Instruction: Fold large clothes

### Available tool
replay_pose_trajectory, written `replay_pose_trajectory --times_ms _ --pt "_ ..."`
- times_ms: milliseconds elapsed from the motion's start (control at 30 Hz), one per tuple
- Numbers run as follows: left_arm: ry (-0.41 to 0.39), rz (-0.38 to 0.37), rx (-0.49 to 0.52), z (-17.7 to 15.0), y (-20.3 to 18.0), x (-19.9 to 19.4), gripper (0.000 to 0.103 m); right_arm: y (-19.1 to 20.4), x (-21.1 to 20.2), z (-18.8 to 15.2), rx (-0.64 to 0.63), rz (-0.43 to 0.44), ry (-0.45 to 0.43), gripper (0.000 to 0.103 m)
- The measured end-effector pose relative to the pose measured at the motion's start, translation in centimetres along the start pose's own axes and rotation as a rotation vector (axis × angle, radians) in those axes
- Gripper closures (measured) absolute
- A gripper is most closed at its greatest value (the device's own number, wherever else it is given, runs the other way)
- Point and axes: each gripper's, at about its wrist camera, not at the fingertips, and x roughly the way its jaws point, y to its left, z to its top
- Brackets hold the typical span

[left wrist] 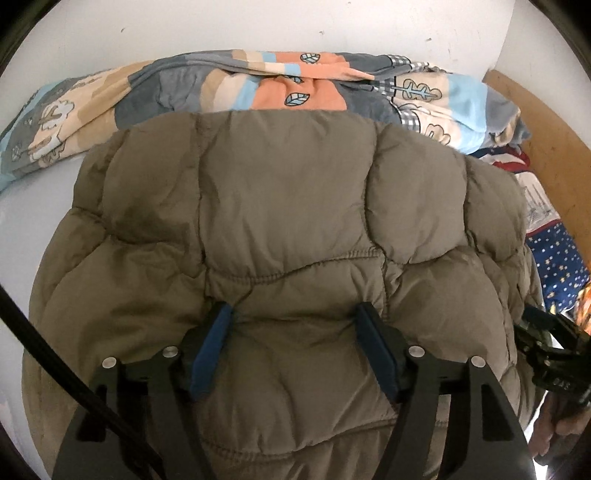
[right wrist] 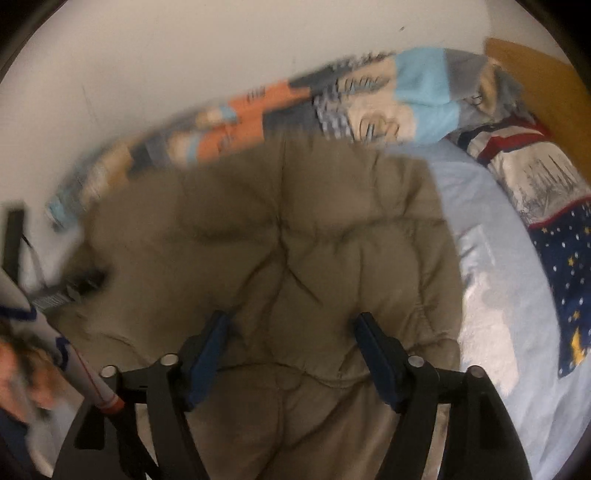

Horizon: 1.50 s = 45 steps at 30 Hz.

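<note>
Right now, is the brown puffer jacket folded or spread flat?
Folded: the jacket lies as a thick, compact bundle on the bed, no sleeves showing.

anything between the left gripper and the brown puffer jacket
Nothing visible does. The left gripper sits directly over the brown puffer jacket, jaws open with its padding bulging up between them. The patterned quilt lies beyond the jacket, by the wall.

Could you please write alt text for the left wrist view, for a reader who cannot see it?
A puffy olive-brown quilted jacket lies spread on a pale bed sheet, with the left gripper hovering over it, blue-padded jaws open. Behind it a patchwork-print quilt is bunched against a white wall; the right gripper shows at the right edge.
</note>
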Motion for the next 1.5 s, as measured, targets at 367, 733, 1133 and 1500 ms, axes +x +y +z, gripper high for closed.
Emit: replay_pose_trajectory --times_ms 367,733,1133,1500 --pt "-0.078 0.033 0.018 -0.7 0.0 2.6 0.029 -1.5 4.1 -0.2 0.028 0.02 0.052 0.012" --pt "-0.145 0.051 0.032 -6.4 0.2 -8.5 0.03 -1.0 -1.4 -0.9 0.138 0.076 0.026 0.011" --pt "-0.187 0.169 -0.11 -12.5 5.0 -15.2 0.029 7.8 -10.8 -6.1 0.17 0.194 -0.066 0.035" --pt "-0.142 0.228 -0.168 -11.2 7.4 -10.4 0.03 8.4 -4.5 -6.1 0.135 0.117 0.017 0.045"
